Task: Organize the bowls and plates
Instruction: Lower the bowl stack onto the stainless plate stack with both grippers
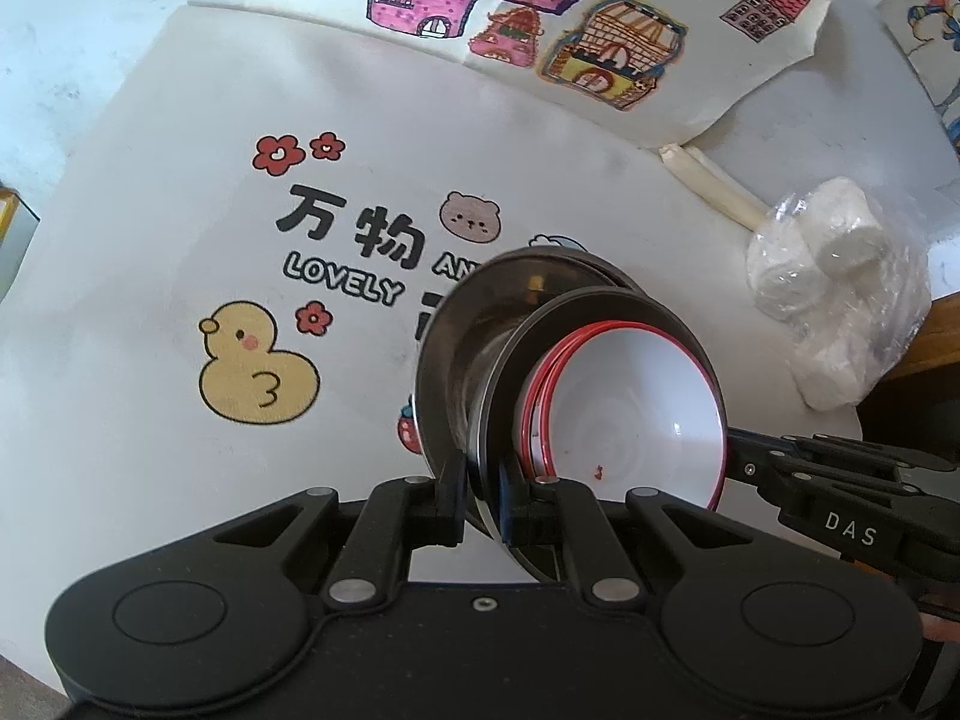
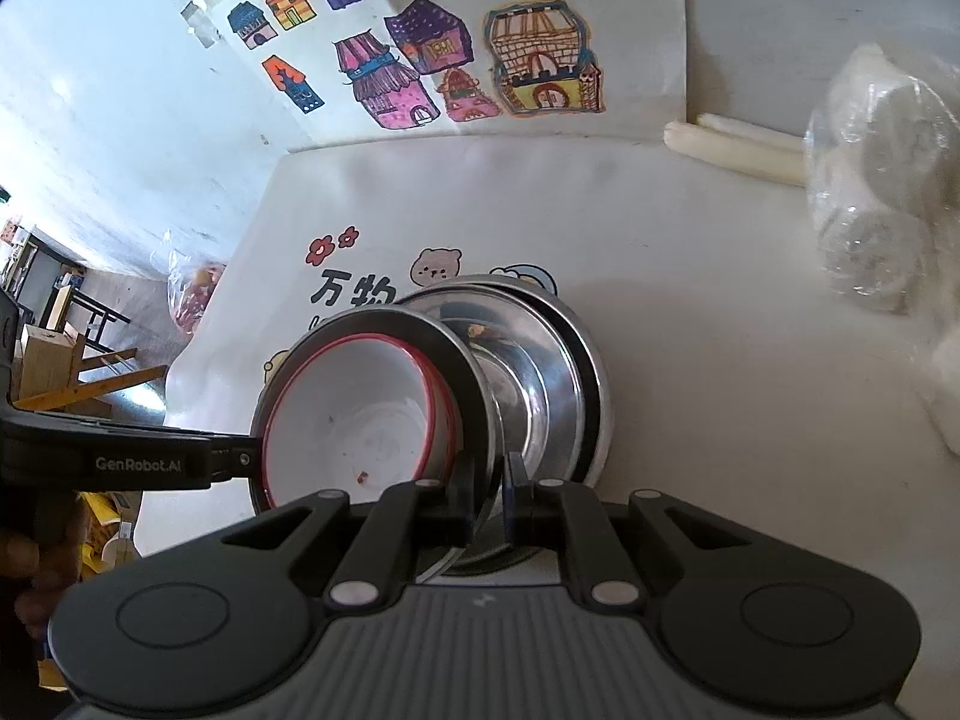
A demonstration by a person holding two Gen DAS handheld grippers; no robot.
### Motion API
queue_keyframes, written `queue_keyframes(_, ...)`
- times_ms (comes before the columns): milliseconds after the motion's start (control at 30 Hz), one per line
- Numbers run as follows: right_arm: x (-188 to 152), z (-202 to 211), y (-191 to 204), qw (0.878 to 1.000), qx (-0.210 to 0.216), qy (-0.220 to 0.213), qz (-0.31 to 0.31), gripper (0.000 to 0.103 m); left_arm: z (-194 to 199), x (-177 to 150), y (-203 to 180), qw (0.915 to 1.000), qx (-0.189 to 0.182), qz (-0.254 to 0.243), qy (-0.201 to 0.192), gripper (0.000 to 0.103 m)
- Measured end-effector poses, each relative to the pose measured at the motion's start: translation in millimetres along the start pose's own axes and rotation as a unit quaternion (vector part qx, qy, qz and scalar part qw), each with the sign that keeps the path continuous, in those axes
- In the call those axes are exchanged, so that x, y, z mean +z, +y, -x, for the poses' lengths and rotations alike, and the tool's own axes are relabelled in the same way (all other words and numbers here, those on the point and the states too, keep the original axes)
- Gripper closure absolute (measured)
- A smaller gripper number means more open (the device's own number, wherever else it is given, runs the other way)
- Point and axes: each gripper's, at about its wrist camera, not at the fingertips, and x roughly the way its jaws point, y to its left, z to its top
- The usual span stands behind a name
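A steel bowl (image 1: 516,372) holds nested white bowls with red rims (image 1: 624,408). It is tilted above a stack of steel plates (image 1: 456,348) on the table. My left gripper (image 1: 483,495) is shut on the steel bowl's near rim. My right gripper (image 2: 489,495) is shut on the opposite rim of the same steel bowl (image 2: 474,396), with the white bowls (image 2: 354,420) inside it and the steel plates (image 2: 540,384) behind. The right gripper also shows in the left wrist view (image 1: 744,462), and the left gripper in the right wrist view (image 2: 240,456).
A white tablecloth (image 1: 180,240) with duck and flower prints covers the table. A drawing of coloured houses (image 1: 540,12) leans at the back. A plastic bag of white rolls (image 1: 834,276) and pale sticks (image 1: 714,186) lie at the right.
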Motion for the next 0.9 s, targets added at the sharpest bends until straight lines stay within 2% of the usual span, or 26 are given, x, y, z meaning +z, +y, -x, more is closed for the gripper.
queue_keyframes(467,7.1,-15.5,-3.0,1.0,-0.008,0.004,-0.025,0.093,-16.3,22.9,3.6,0.9995,0.001,-0.024,0.019,0.094)
queue_keyframes(900,8.4,-23.5,-6.5,0.999,-0.011,0.009,-0.041,0.093,-26.1,29.7,2.2,0.9988,0.006,-0.036,0.033,0.094)
